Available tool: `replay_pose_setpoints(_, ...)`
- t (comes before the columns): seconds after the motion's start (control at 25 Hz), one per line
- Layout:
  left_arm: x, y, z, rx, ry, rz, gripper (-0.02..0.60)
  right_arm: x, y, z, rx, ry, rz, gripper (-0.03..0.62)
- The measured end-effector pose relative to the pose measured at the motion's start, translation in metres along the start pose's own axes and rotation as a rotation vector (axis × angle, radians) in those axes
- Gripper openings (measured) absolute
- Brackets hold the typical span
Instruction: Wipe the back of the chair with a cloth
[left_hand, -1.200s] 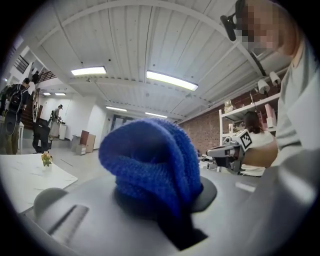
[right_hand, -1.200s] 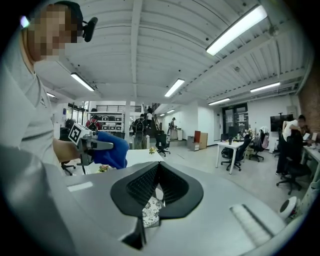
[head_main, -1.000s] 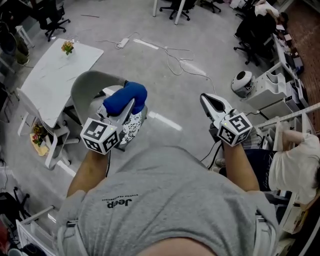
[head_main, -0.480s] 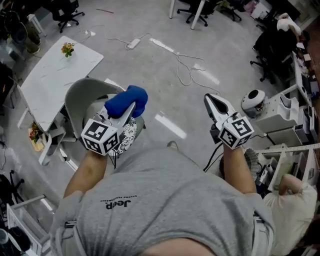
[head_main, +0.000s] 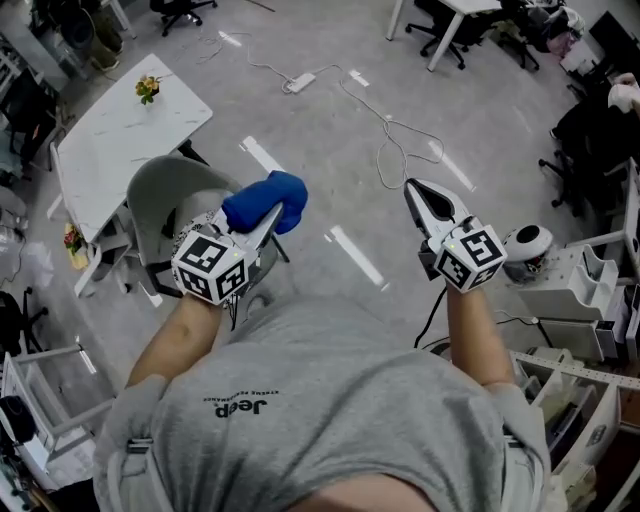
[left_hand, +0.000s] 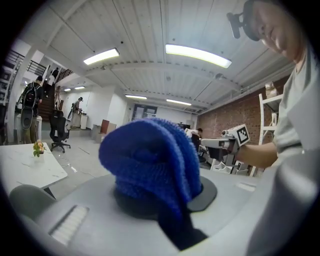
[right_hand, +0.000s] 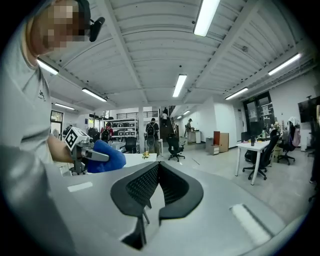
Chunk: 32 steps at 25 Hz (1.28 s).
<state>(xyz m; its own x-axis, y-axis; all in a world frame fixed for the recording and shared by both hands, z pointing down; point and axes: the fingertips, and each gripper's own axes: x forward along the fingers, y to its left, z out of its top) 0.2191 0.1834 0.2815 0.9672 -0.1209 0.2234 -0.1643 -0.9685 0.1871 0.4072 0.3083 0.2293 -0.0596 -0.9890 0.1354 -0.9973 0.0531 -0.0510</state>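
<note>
A grey shell chair (head_main: 165, 185) stands left of me beside a white table (head_main: 115, 150). My left gripper (head_main: 268, 216) is shut on a bunched blue cloth (head_main: 262, 200), held in the air just right of the chair's back and over the floor. In the left gripper view the blue cloth (left_hand: 150, 160) fills the jaws and hides the tips. My right gripper (head_main: 420, 196) hangs further right over bare floor with its jaws together and nothing in them; its tips meet in the right gripper view (right_hand: 159, 166), where the cloth (right_hand: 111, 158) shows at the left.
A small bunch of flowers (head_main: 148, 88) stands on the table. A power strip (head_main: 300, 80) and loose cables (head_main: 395, 140) lie on the floor ahead. A round white device (head_main: 527, 242) and shelving stand at the right, with office chairs (head_main: 440, 25) at the back.
The view has swung, so the chair and table now sit further left. The cloth, earlier over the chair's seat, is now just right of the chair. Both grippers hold the same state.
</note>
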Motion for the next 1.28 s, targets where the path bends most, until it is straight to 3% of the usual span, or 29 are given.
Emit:
replay_pose_setpoints(0.4,0.027,0.066,0.008,-0.017,-0.016,-0.081,0.139,0.067,0.001,-0.011,0.033,0.075,-0.056,0.003)
replay_pose_setpoints(0.6,0.027,0.111,0.003,-0.053,-0.018,-0.054,0.138,0.115,0.006,-0.011,0.031,0.127,-0.03,0.003)
replay_pose_setpoints(0.92,-0.037,0.215,-0.052,-0.178,0.001,0.2,0.138,0.256,0.057,-0.032,-0.021,0.203,0.196,0.003)
replay_pose_setpoints(1.28,-0.178,0.362,-0.143,-0.357,0.023,0.626,0.138,0.413,0.156,-0.075,-0.058,0.297,0.431,0.003)
